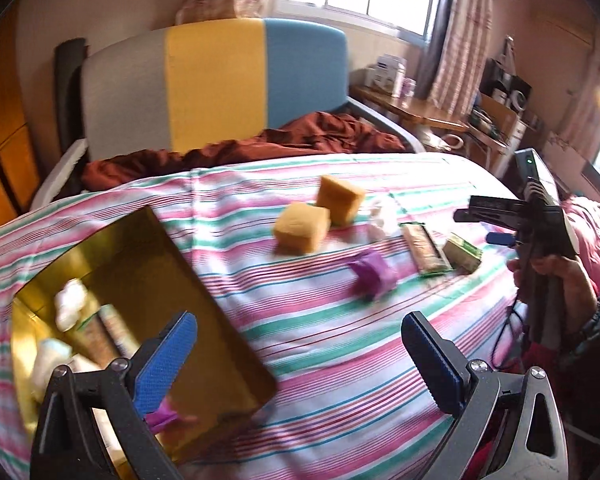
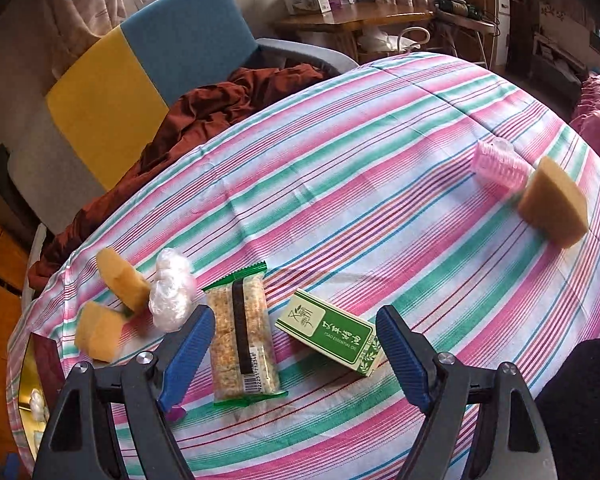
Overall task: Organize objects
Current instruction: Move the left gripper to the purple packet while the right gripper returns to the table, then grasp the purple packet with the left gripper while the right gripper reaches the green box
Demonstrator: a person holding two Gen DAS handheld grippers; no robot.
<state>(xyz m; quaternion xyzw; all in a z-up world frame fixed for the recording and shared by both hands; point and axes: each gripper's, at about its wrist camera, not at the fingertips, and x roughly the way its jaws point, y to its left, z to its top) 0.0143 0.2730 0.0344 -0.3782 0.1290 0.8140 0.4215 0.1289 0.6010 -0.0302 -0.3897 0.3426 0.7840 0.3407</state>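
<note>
Left gripper (image 1: 300,364) hangs released over the gold tin (image 1: 204,288), unseen from the right; right gripper (image 2: 296,352), spread empty, alone shows a pink roller (image 2: 498,168).

On the bed (image 2: 340,152), the snack bar (image 2: 244,344) lies left of the carton (image 2: 332,334); the plastic wad (image 2: 170,296) and two sponges (image 2: 120,280) lie further left; the tin (image 1: 204,320) sits at the left edge, holding small items.

Striped bedsheet (image 2: 340,168), gold tin (image 1: 204,292), green box (image 2: 332,334)
</note>
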